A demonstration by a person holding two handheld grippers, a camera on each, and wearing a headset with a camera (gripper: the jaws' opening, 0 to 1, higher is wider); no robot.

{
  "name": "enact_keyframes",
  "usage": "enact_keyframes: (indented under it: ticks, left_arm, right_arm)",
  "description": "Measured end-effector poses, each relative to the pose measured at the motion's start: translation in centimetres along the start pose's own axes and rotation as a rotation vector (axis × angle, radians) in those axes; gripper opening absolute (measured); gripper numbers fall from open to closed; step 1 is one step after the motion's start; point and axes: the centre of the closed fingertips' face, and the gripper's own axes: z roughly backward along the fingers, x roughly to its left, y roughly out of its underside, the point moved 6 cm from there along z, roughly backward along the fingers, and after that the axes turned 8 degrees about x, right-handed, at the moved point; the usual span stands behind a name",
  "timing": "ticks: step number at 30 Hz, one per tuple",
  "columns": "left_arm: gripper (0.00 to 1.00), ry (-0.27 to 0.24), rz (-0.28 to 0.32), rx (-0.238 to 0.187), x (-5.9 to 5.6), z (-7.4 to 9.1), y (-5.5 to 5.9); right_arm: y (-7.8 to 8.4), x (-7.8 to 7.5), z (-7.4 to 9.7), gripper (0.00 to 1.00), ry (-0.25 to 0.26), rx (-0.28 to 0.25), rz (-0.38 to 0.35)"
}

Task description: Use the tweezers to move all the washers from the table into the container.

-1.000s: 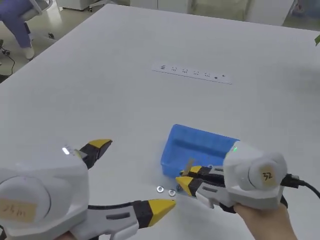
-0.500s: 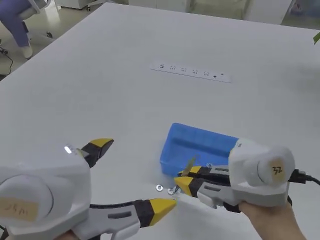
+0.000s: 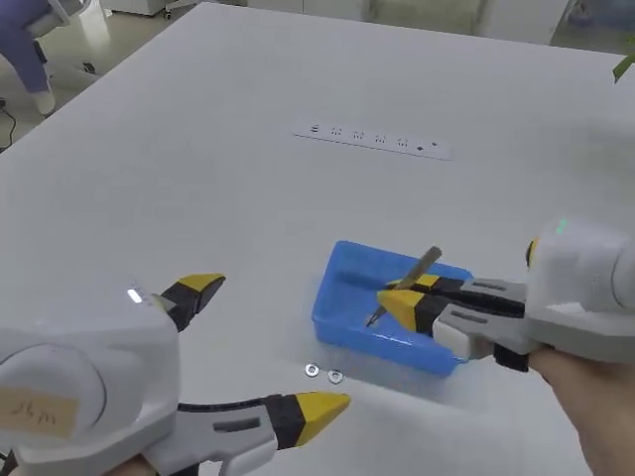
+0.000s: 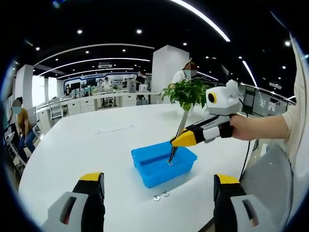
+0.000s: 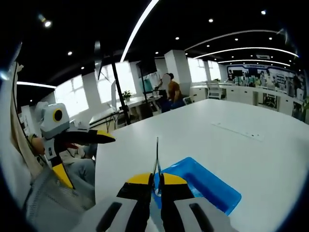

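blue container (image 3: pixel 382 347) x1; 2 washers (image 3: pixel 313 371) nr it; tweezers (image 3: pixel 427 262) x1

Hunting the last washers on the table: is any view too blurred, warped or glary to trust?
Head view: even light, sharp; two washers read clearly beside the container. Left gripper view: fisheye warp, washers tiny yet visible, bright ceiling strips. Right gripper view: strong warp, window glare at left, tweezers sharp.
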Motion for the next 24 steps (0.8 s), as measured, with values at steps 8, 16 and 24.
enact_keyframes:
  ticks: [8, 16, 24]
  left_arm:
    - [0.96, 0.027, -0.016, -0.001, -0.1, -0.4, -0.4]
    - [0.96, 0.023, -0.006, 0.004, -0.1, -0.4, -0.2]
    - [0.96, 0.015, -0.007, 0.008, 0.2, -0.5, -0.3]
  right_arm:
    - [2.3, -4.9, -1.5, 0.03, 0.141, 0.07, -0.159]
    - [3.9, -5.5, -2.8, 0.03, 0.125, 0.107, -0.228]
    - [3.8, -5.2, -3.1, 0.03, 0.118, 0.12, -0.218]
